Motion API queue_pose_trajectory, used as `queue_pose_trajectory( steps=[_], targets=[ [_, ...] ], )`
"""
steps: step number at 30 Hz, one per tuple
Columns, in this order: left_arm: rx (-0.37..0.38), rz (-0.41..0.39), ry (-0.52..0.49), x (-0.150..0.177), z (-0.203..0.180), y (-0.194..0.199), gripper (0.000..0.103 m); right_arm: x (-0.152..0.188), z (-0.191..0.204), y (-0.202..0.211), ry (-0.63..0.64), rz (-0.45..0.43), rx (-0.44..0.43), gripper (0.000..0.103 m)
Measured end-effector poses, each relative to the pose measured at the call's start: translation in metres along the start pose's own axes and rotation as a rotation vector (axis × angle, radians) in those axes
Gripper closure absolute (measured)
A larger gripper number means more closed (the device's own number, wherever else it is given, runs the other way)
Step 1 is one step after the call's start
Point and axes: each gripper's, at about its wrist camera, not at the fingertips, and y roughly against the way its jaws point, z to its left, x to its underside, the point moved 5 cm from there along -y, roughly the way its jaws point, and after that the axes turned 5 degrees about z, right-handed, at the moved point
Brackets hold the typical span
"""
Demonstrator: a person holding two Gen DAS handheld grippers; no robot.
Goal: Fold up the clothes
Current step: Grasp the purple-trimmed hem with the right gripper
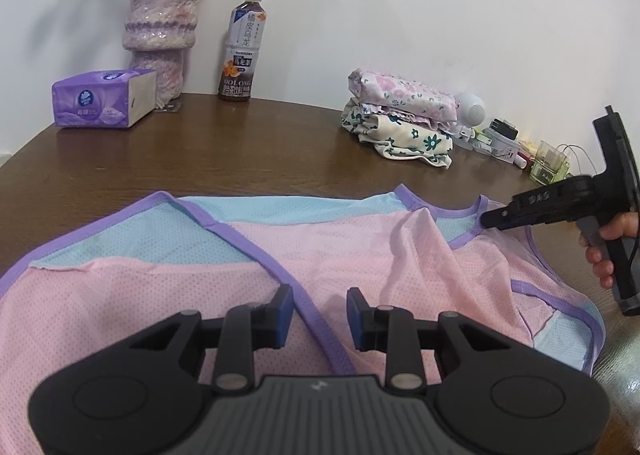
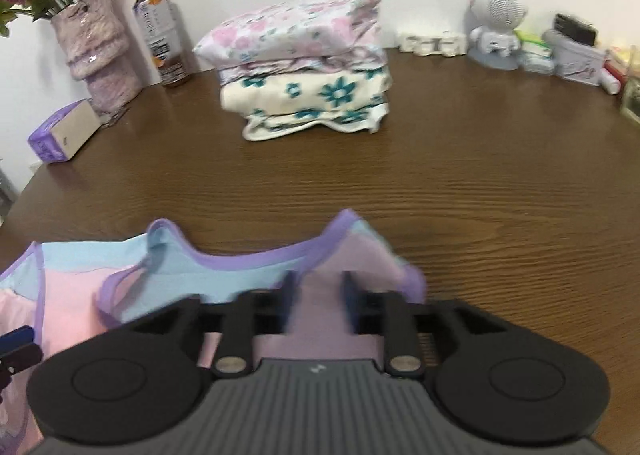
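Left wrist view: pink-and-blue mesh top [image 1: 280,255] w/ purple trim lies spread on the brown counter [image 1: 240,151], long axis running left-right across the frame, shoulder straps toward the right. Left tongs [image 1: 320,315] hang low over the near pink panel, jaws parted, a purple-trimmed edge passing between them but pads not pressing on it, so nothing gripped there. Right tongs [image 1: 490,219] come in from the far right w/ a hand [image 1: 604,251] on the handle, tip at the neckline trim. Right wrist view: right tongs [image 2: 318,295] straddle a raised fold of pink fabric by the strap; jaws part-open, cloth sits btwn them but looks loose, not clamped; frame's blurred, so call it released. Key relation: strap end is right at the right tongs, the middle hem under the left ones, so each hand's nearest its own end. Next fold likely runs along that long axis, right end toward left. Folded stack [image 2: 304,71] of floral clothes waits at the back of the counter, well apart from the top.
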Motion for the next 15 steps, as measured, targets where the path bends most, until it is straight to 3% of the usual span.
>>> queue_pose_trajectory(
  steps=[2,3,15],
  targets=[
    [-0.002,-0.001,-0.003,0.000,0.000,0.000,0.075,0.001,0.011,-0.002,0.065,-0.003,0.050,0.081],
    [-0.003,-0.002,-0.004,0.000,-0.001,0.000,0.075,0.002,0.016,-0.002,0.087,-0.003,0.055,0.103],
    [0.000,-0.010,-0.005,0.002,-0.001,0.001,0.075,0.003,0.003,0.018,0.120,-0.013,0.097,0.103]
  ],
)
